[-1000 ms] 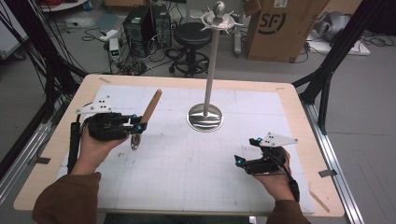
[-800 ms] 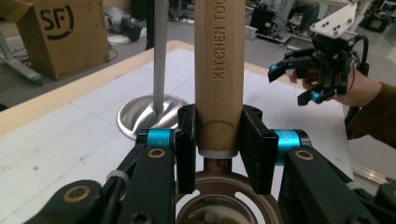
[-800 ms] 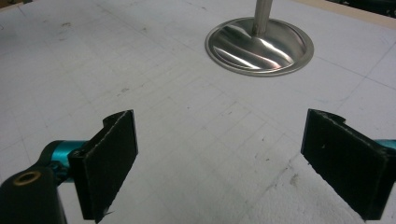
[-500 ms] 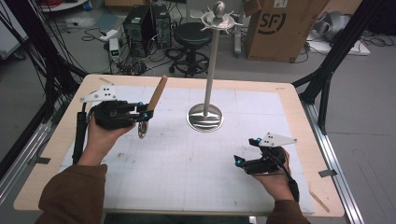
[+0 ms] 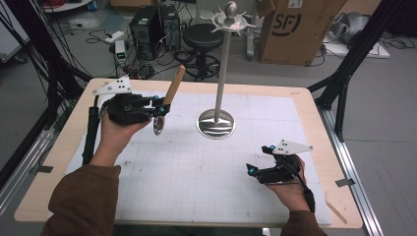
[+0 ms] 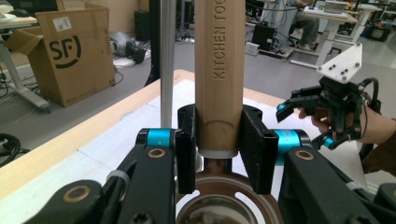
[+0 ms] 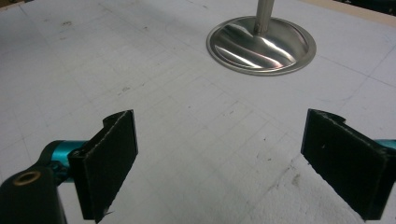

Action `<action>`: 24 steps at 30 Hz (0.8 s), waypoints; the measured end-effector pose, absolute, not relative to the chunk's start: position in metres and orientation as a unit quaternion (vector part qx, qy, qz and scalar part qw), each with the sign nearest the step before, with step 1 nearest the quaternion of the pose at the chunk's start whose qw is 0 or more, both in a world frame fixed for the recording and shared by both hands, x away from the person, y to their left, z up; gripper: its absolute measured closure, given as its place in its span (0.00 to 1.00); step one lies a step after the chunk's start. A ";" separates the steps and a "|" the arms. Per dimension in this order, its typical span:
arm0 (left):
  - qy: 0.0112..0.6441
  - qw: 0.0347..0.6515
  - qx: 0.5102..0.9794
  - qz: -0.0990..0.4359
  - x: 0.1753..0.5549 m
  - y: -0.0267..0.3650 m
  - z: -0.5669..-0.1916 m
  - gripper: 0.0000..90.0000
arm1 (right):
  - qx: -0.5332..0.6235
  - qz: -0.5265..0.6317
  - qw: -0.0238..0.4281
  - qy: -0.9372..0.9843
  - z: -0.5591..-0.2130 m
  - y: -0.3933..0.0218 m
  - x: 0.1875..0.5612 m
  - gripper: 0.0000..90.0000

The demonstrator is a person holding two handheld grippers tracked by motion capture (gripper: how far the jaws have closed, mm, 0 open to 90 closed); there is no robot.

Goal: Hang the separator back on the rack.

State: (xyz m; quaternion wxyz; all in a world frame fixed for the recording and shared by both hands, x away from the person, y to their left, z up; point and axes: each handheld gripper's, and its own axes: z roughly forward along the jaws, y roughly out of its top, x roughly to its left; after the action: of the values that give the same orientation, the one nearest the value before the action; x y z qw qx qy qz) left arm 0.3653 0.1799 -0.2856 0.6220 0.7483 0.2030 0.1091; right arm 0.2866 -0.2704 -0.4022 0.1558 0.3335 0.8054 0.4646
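Note:
My left gripper [image 5: 160, 106] is shut on a kitchen tool with a light wooden handle [image 5: 174, 85] and a round metal head [image 5: 158, 126], held above the white mat at the back left. In the left gripper view the pads [image 6: 254, 149] clamp the handle [image 6: 219, 70] just above the metal head [image 6: 219, 210], and the handle points up and away. A metal hanging stand [image 5: 221, 73] with a round base [image 5: 215, 123] and hooks at its top [image 5: 229, 18] rises right of the tool. My right gripper [image 5: 253, 170] rests open at the front right, nothing between its pads [image 7: 109, 161].
A white gridded mat [image 5: 206, 172] covers the wooden table [image 5: 314, 105]. The stand's shiny base [image 7: 261, 44] lies ahead of the right gripper. Beyond the table's far edge are a cardboard box [image 5: 295, 29], a black stool [image 5: 202, 37] and computer cases [image 5: 152, 24].
My left gripper has risen and moved toward the far side and a little right, carrying the wooden-handled tool; the round head now hangs higher over the mat. The right gripper stayed put.

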 end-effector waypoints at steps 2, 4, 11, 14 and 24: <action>0.203 0.623 0.747 0.111 0.366 0.179 -0.283 0.77 | 0.333 0.465 0.156 0.805 -0.402 -0.270 0.287 0.11; 0.204 0.626 0.745 0.112 0.368 0.176 -0.278 0.77 | 0.334 0.465 0.155 0.805 -0.402 -0.270 0.287 0.11; 0.198 0.627 0.743 0.125 0.372 0.165 -0.263 0.77 | 0.334 0.467 0.154 0.804 -0.402 -0.271 0.286 0.11; 0.200 0.631 0.739 0.128 0.375 0.161 -0.258 0.77 | 0.334 0.467 0.153 0.804 -0.402 -0.271 0.286 0.11; 0.191 0.627 0.742 0.140 0.382 0.147 -0.246 0.77 | 0.334 0.471 0.154 0.802 -0.402 -0.273 0.286 0.11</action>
State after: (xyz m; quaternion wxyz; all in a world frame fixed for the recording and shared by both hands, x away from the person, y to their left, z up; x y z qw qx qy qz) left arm 0.3815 0.1470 -0.2456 0.6270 0.7421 0.1913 0.1397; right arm 0.2861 -0.2733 -0.4015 0.1543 0.3341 0.8020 0.4705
